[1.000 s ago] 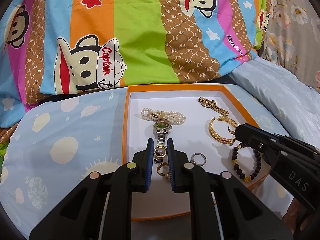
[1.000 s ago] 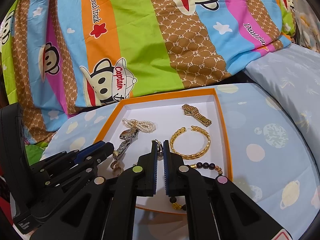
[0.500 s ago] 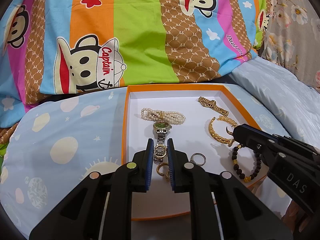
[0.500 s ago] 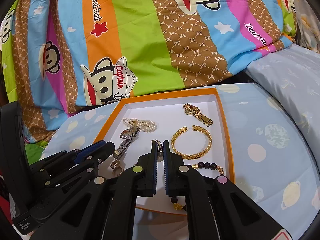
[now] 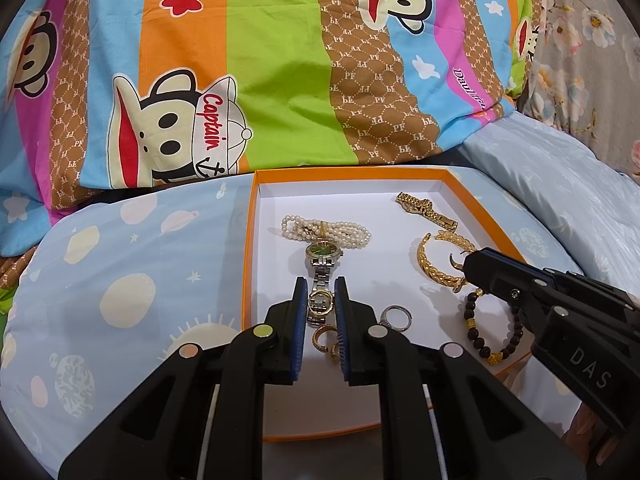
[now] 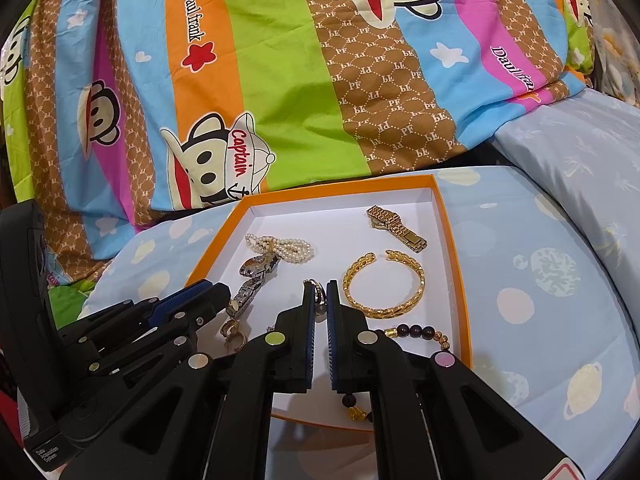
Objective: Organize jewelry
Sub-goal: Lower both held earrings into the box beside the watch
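An orange-rimmed white tray (image 5: 249, 240) (image 6: 452, 240) holds a pearl bracelet (image 5: 326, 230) (image 6: 280, 246), a silver watch (image 5: 322, 264) (image 6: 256, 276), a gold watch (image 5: 426, 208) (image 6: 394, 226), a gold bangle (image 5: 434, 262) (image 6: 384, 284), a dark bead bracelet (image 5: 490, 330) (image 6: 416, 332), a silver ring (image 5: 395, 316) and gold rings (image 5: 322, 338) (image 6: 234, 332). My left gripper (image 5: 320, 292) is shut on a gold ring above the watch strap. My right gripper (image 6: 319, 292) (image 5: 464, 264) is shut on a small earring above the tray, beside the bangle.
The tray rests on a light blue pillow (image 5: 120, 280) with planet prints. A striped cartoon monkey blanket (image 5: 280, 60) lies behind. Another pale blue pillow (image 5: 560, 184) lies at the right.
My right gripper has drifted slightly left and farther over the tray with the earring. The left gripper has not moved.
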Available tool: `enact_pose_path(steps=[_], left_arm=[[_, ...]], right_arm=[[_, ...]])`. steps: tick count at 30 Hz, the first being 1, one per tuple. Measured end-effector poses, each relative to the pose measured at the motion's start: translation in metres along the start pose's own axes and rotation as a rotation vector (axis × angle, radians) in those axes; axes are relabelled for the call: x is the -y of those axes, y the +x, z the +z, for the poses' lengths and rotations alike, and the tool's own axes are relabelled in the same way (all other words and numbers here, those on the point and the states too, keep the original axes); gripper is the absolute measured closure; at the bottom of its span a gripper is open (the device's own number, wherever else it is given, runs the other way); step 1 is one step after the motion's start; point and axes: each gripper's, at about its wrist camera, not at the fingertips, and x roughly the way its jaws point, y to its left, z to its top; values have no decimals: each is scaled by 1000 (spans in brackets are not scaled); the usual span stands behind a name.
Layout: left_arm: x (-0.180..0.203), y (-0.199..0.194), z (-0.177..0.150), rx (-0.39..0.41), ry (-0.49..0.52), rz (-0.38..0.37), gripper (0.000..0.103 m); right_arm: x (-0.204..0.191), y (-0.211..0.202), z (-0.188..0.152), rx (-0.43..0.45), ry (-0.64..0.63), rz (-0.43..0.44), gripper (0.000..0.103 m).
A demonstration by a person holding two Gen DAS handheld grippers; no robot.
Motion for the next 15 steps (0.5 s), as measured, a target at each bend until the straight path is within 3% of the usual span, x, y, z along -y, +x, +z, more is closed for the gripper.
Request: enact_pose_path(steps=[15], left_arm=[[2,-1,0,6,7,0,90]], right_arm=[[-1,4,-3,-8,-5,6,98]])
